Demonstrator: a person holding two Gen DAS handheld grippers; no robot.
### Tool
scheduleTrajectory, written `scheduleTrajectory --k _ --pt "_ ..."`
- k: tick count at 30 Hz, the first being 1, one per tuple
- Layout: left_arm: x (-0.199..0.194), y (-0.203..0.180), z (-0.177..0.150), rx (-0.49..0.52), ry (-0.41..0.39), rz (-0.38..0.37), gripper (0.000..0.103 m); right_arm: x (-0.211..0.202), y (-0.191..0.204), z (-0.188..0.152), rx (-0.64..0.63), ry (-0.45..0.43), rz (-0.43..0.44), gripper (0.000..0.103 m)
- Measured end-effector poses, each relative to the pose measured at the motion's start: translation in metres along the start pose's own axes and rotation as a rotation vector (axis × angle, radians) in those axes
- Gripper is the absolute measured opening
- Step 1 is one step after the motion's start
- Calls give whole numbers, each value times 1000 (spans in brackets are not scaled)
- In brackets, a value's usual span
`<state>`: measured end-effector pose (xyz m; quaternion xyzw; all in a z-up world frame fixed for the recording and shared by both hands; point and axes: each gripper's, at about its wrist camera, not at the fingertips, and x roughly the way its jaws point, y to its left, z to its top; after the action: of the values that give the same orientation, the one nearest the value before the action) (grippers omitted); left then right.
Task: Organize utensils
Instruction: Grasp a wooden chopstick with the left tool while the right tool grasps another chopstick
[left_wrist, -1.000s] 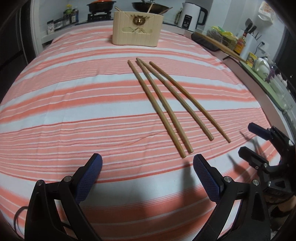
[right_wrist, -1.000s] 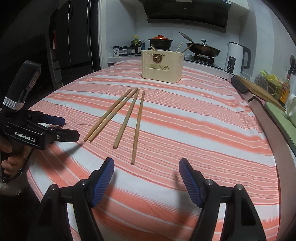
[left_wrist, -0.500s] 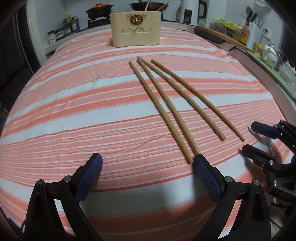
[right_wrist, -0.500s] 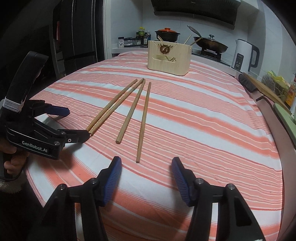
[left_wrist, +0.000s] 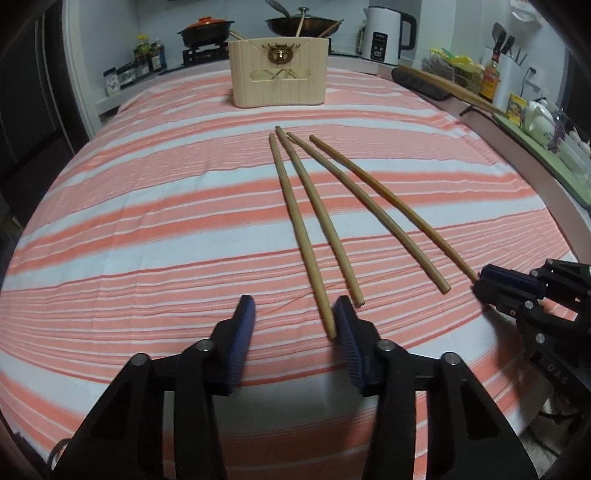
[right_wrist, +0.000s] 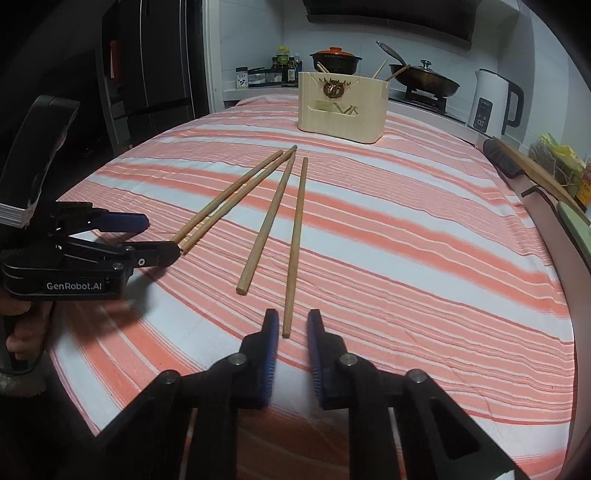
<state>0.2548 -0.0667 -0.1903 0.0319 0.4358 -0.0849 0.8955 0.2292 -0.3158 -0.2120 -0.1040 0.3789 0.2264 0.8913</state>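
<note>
Several wooden chopsticks (left_wrist: 314, 206) lie fanned out on the striped tablecloth, also in the right wrist view (right_wrist: 269, 210). A pale wooden utensil holder (left_wrist: 279, 77) stands at the far side, also in the right wrist view (right_wrist: 343, 107). My left gripper (left_wrist: 293, 317) is open, its right pad beside the near end of the leftmost chopstick (left_wrist: 317, 280). My right gripper (right_wrist: 290, 325) is open but narrow, its pads on either side of the near end of the rightmost chopstick (right_wrist: 295, 240), not touching. Each gripper shows in the other's view: the right (left_wrist: 495, 282), the left (right_wrist: 147, 236).
The table's near edge lies just under both grippers. A white kettle (left_wrist: 384, 33), pots on a stove (left_wrist: 207, 31) and bottles stand behind the table. A counter with a wooden board (left_wrist: 450, 88) and jars runs along the right edge.
Both grippers have moved forward to the chopsticks' near ends and narrowed their jaws. The right now straddles the rightmost chopstick; the left has come beside the leftmost one.
</note>
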Motion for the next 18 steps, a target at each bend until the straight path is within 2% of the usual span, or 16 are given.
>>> scheduleTrajectory --k 2,5,13,18 --pt "-1 1 0 -4 -5 3 16 0 -2 0 10 2 -6 6" --pt "0 6 0 -15 -11 5 5 0 -4 0 30 4 -12 5" --pt "-1 35 0 -106 -24 98 4 -1 -20 1 85 7 -120 5" --pt "3 46 2 -131 -7 88 6 -1 -27 0 99 -2 -119 5"
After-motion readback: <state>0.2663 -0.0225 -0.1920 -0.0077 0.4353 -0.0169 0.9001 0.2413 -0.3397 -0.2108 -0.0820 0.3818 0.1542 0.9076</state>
